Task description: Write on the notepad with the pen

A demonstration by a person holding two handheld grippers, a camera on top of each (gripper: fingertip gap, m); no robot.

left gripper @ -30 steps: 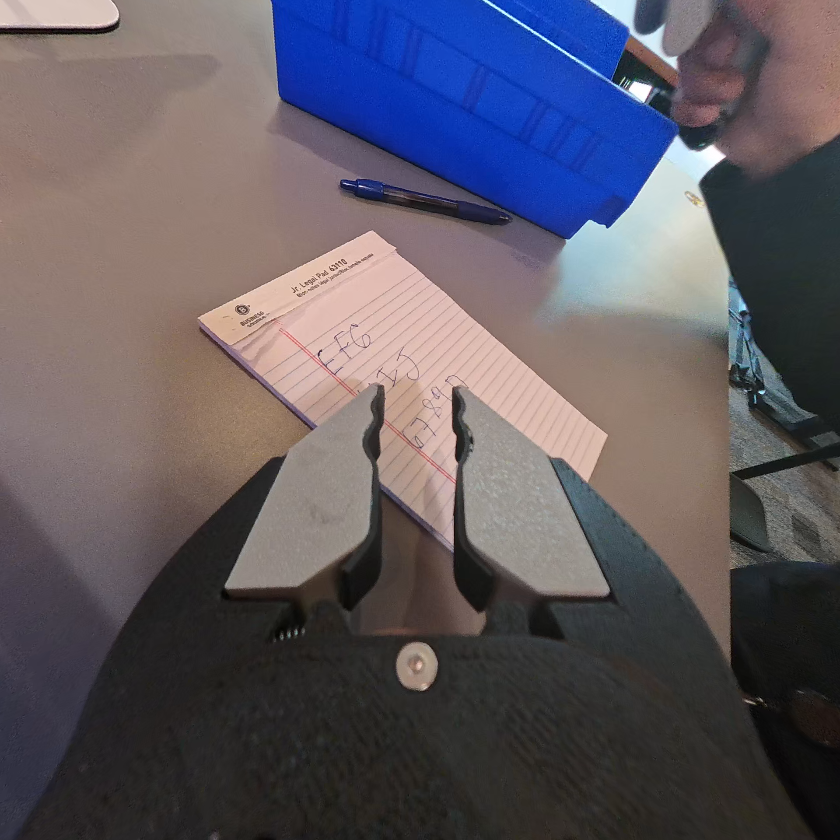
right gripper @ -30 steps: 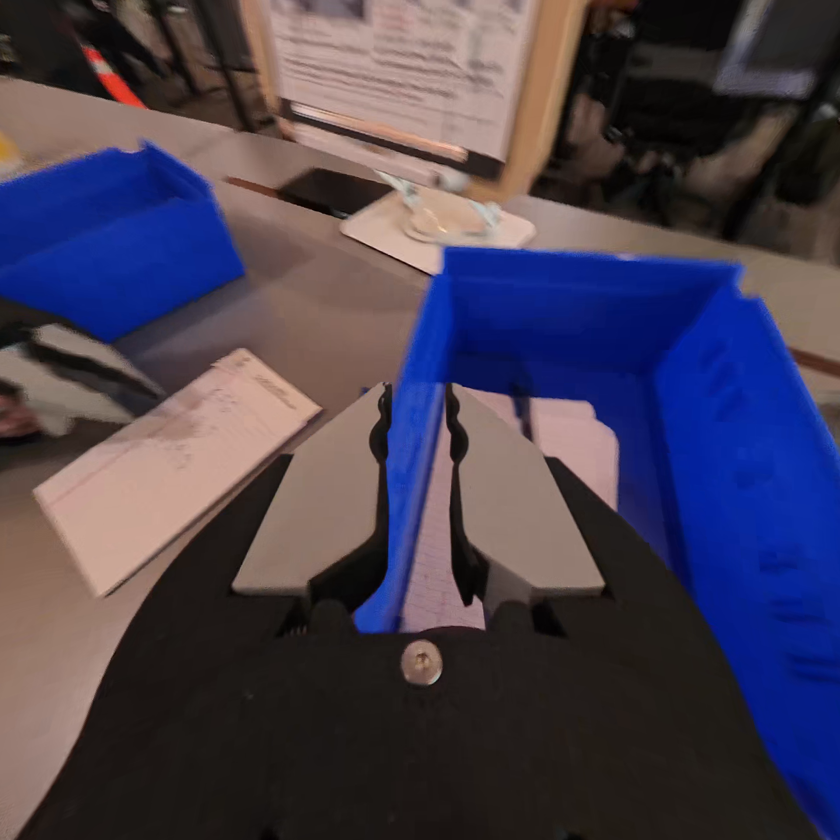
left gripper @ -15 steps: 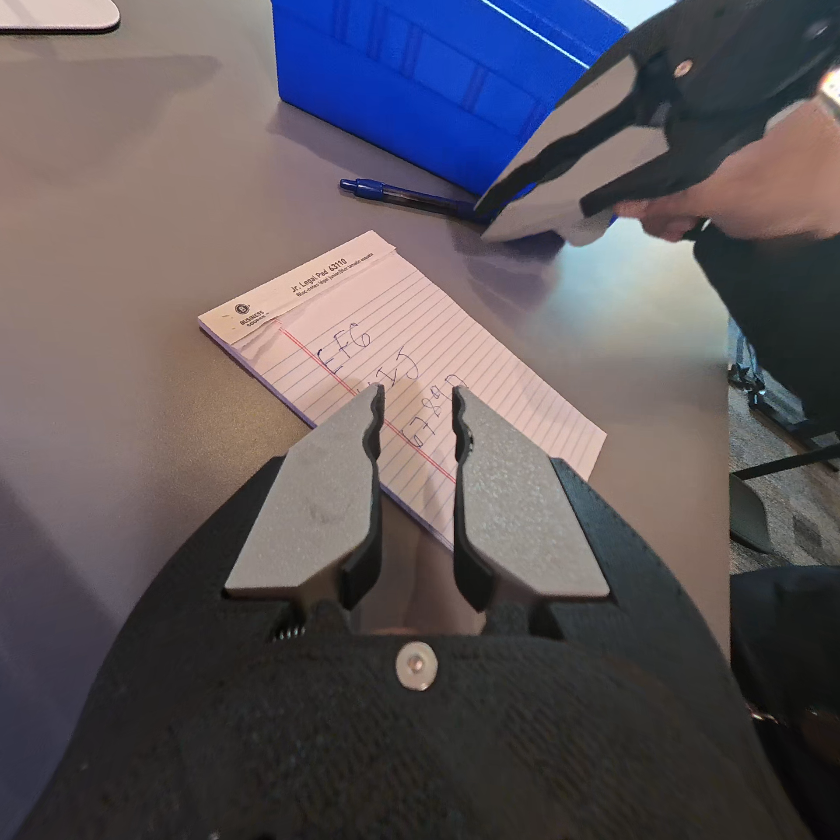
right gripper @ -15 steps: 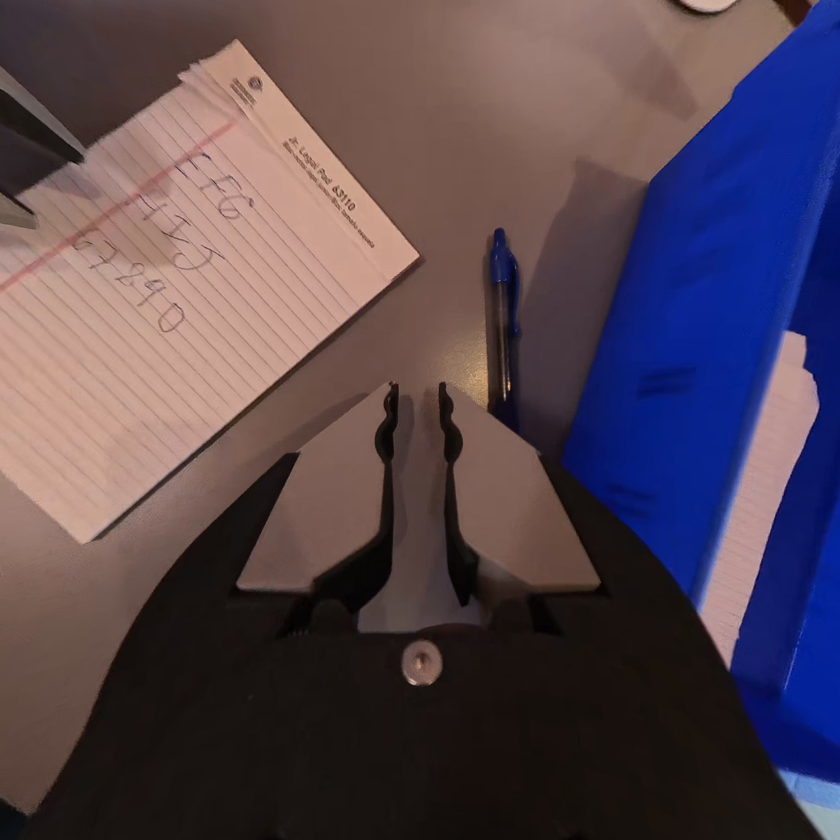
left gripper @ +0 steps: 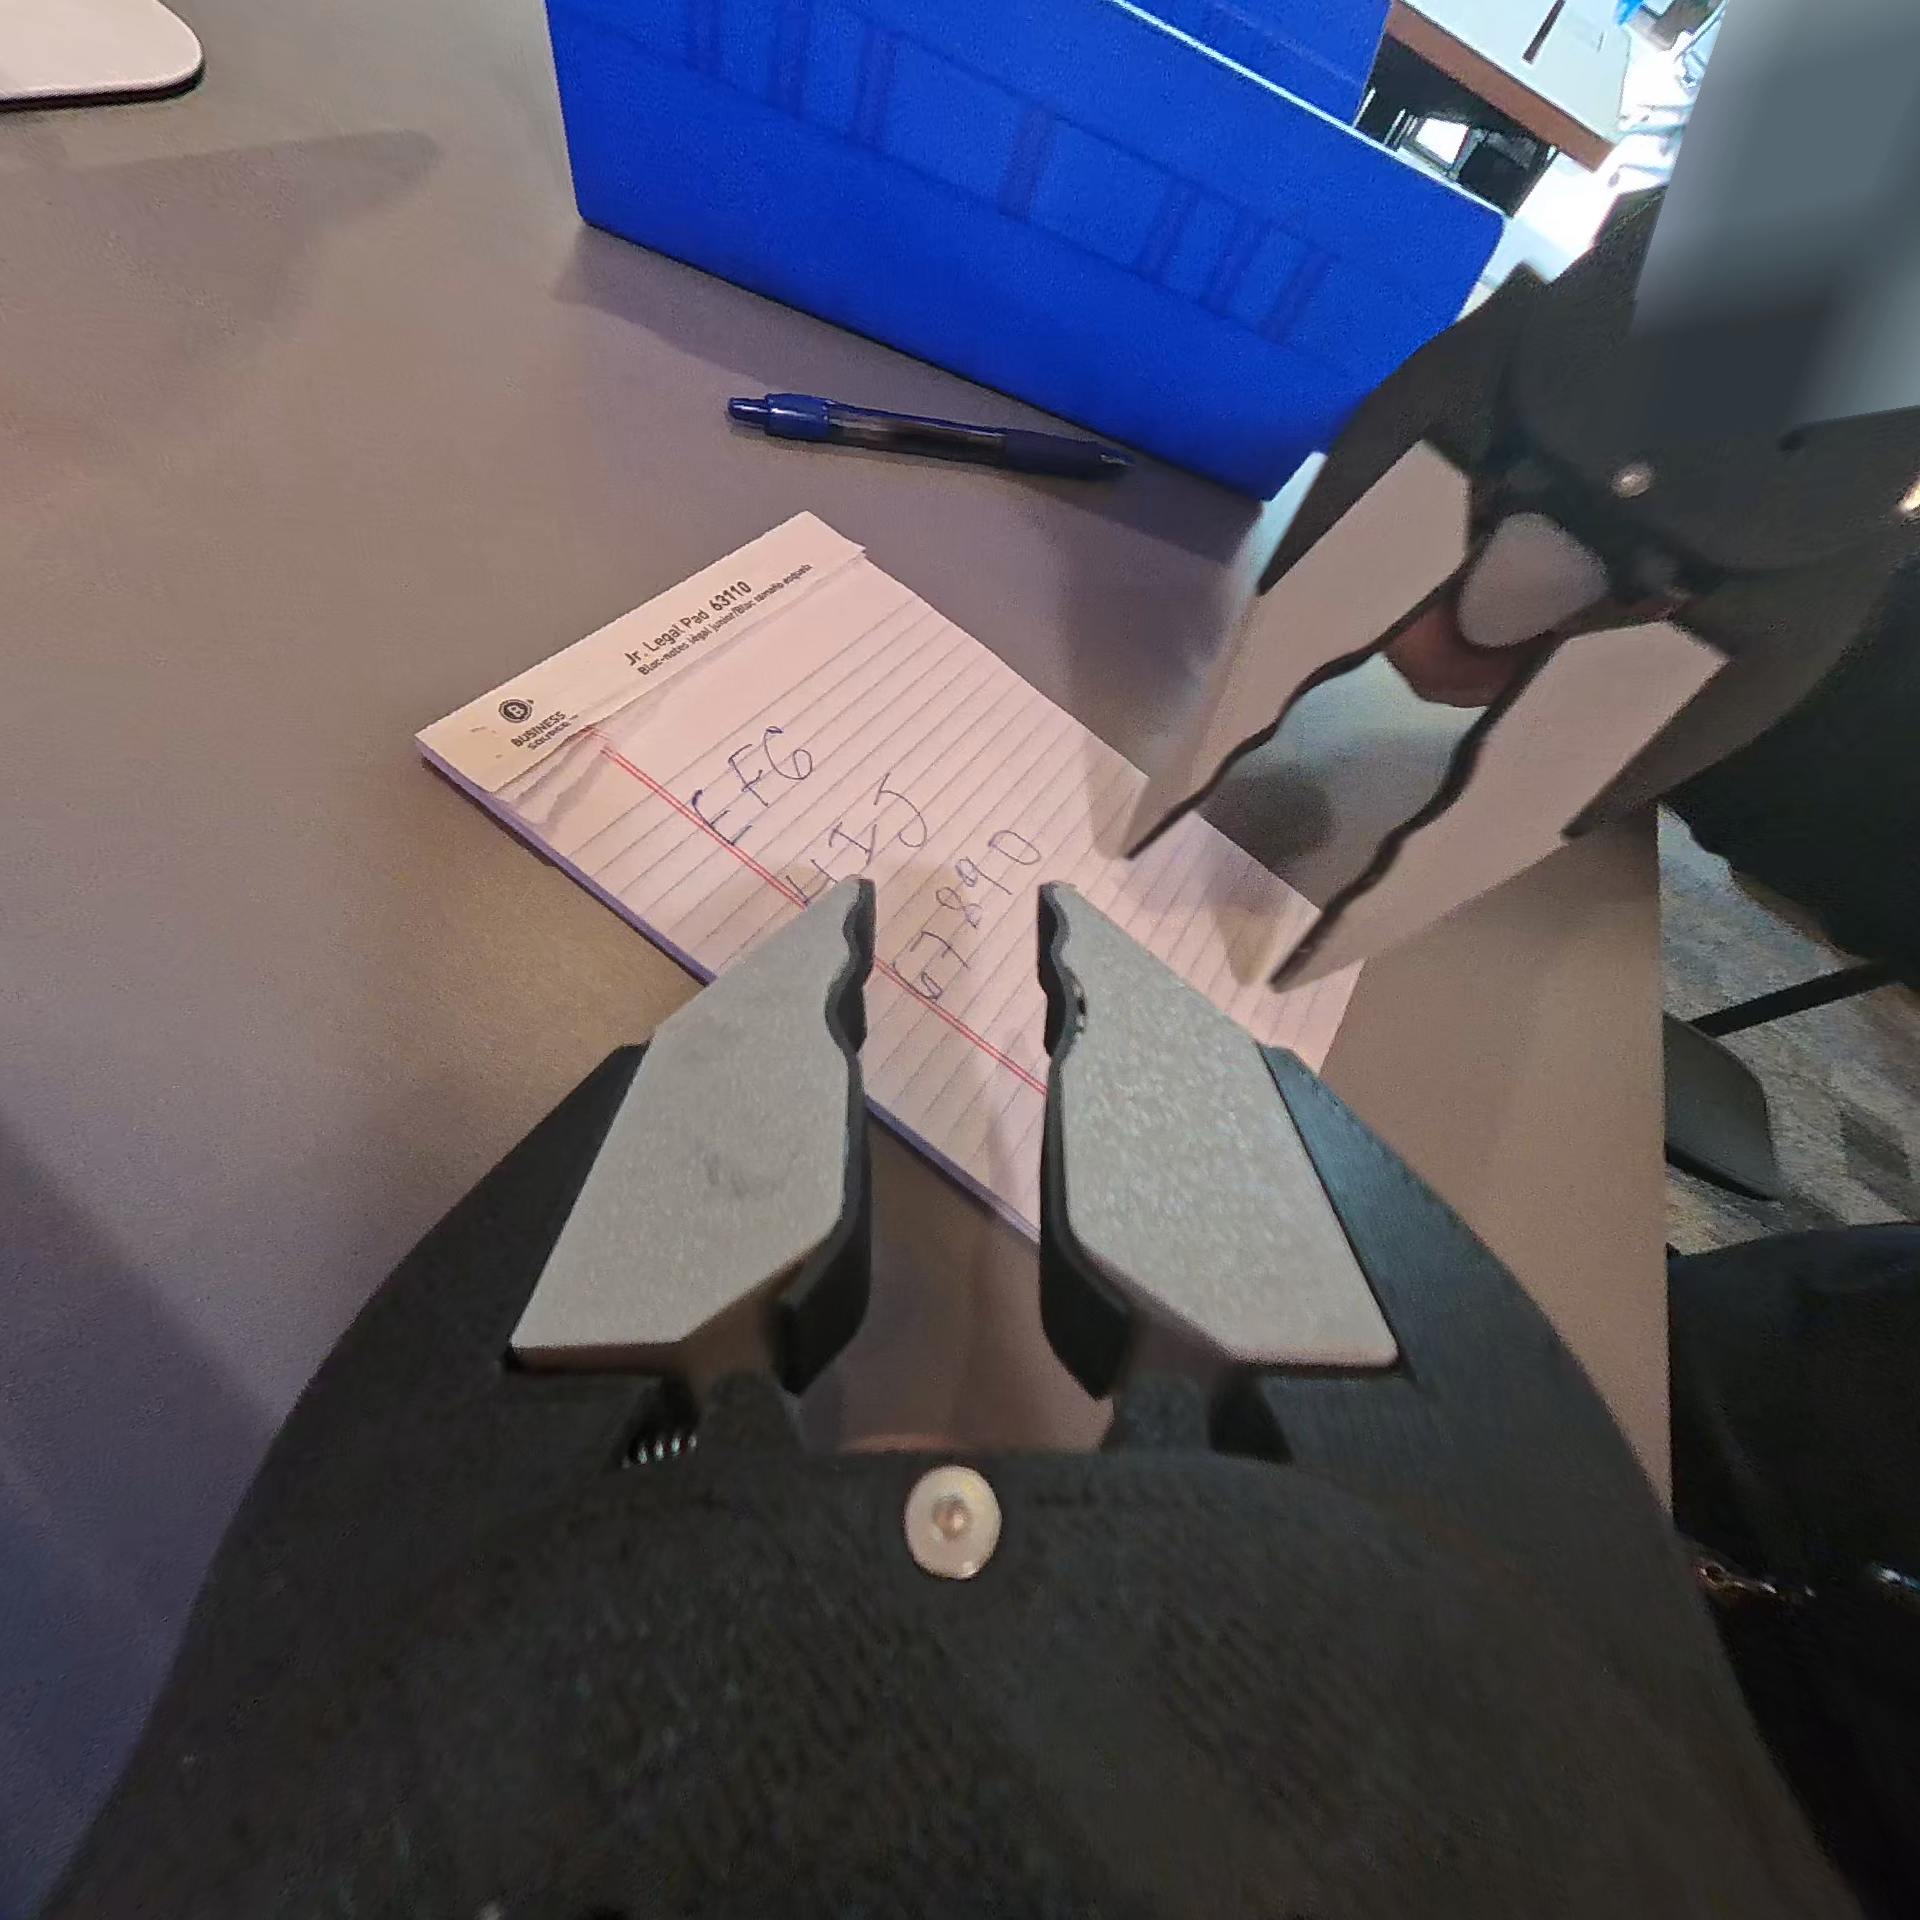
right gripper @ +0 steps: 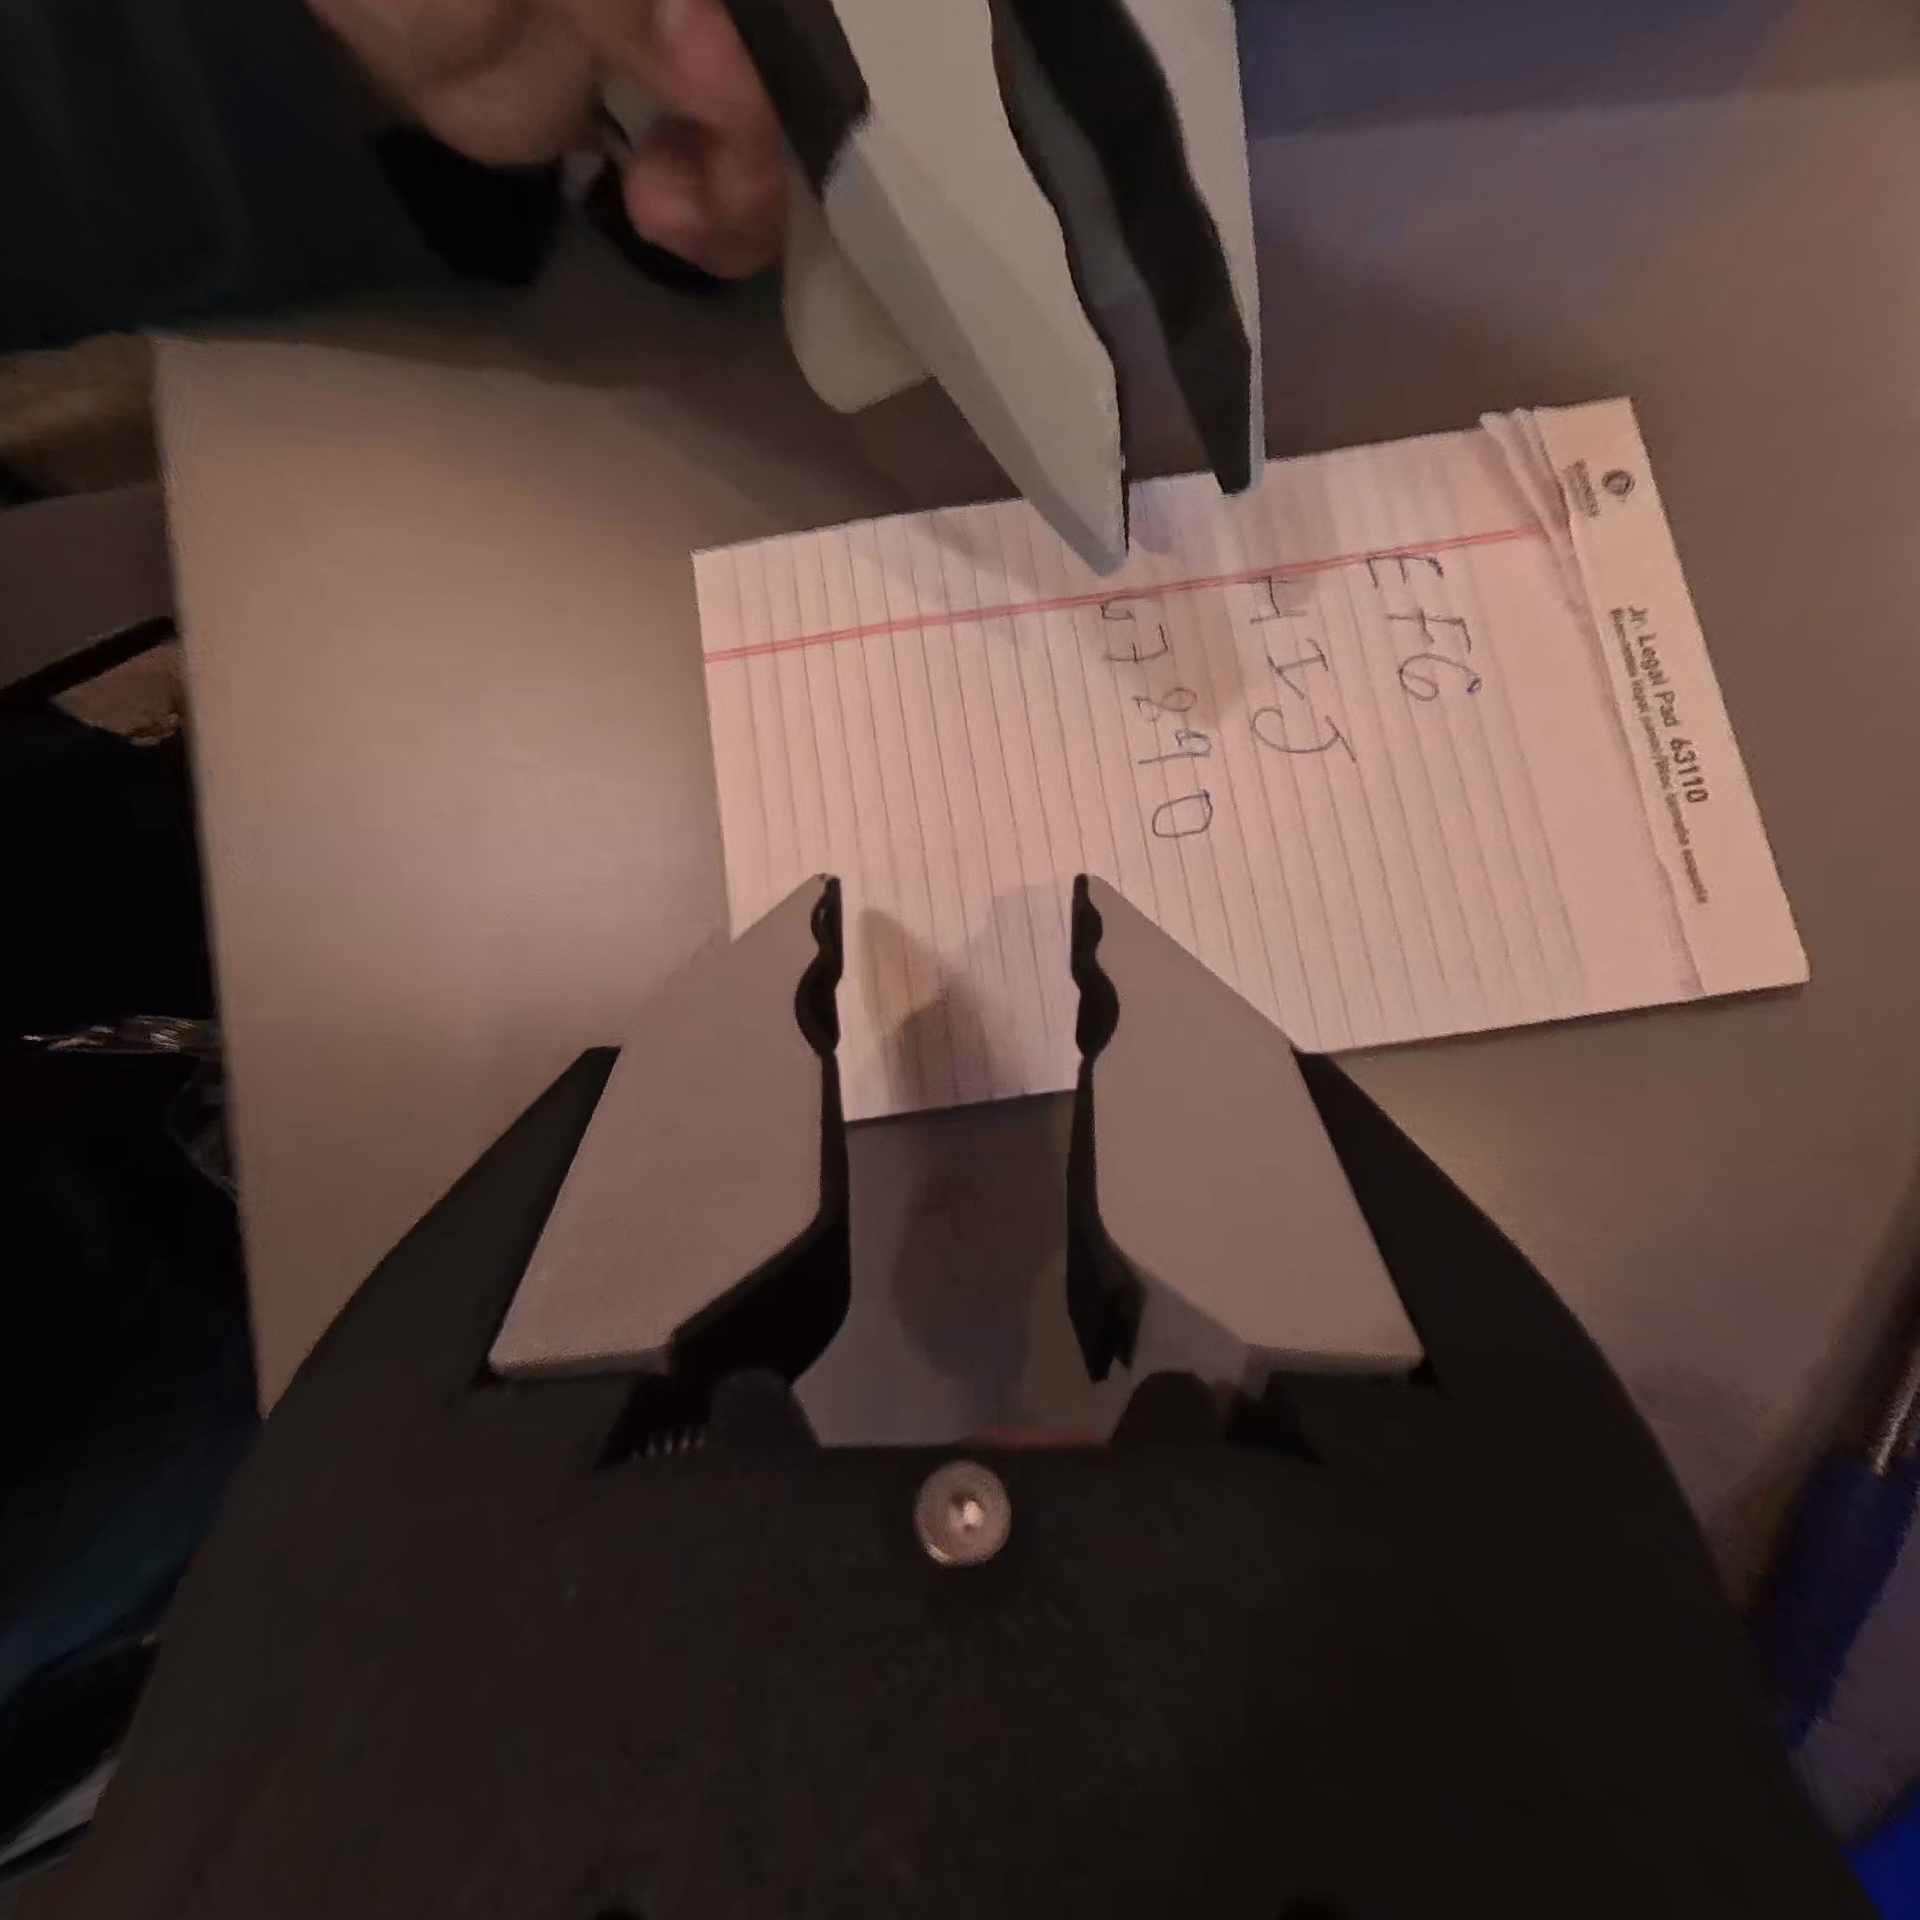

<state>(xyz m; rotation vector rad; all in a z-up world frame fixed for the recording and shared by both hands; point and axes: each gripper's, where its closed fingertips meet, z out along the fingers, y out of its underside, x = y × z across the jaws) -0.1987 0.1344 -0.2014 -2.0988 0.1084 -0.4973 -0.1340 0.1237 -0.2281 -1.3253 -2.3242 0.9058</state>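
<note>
A white lined notepad (left gripper: 831, 790) with a red margin line and blue handwriting lies flat on the grey table; it also shows in the right wrist view (right gripper: 1351, 790). A blue pen (left gripper: 925, 434) lies on the table beyond the pad, beside the blue bin. My left gripper (left gripper: 951, 904) is open and empty, low over the pad's near edge. My right gripper (right gripper: 951, 894) is open and empty over the pad's bottom corner; it also shows in the left wrist view (left gripper: 1205, 914). The left gripper shows in the right wrist view (right gripper: 1174, 520) over the pad's far edge. The pen is out of the right wrist view.
A blue plastic bin (left gripper: 1039, 197) stands behind the pen. A white monitor base (left gripper: 83, 52) sits at the far left. The table edge (left gripper: 1652, 1039) runs on the right, with floor and chair legs beyond. A hand (right gripper: 644, 135) holds the left gripper. The left gripper's tips are roughly 7 centimeters from the right gripper's. My right gripper's tips are some 15 centimeters from the blue pen (left gripper: 925, 434).
My right gripper has swung away from the bin and pen to over the pad's bottom corner, and its jaws have opened wider. The left gripper has stayed still.
</note>
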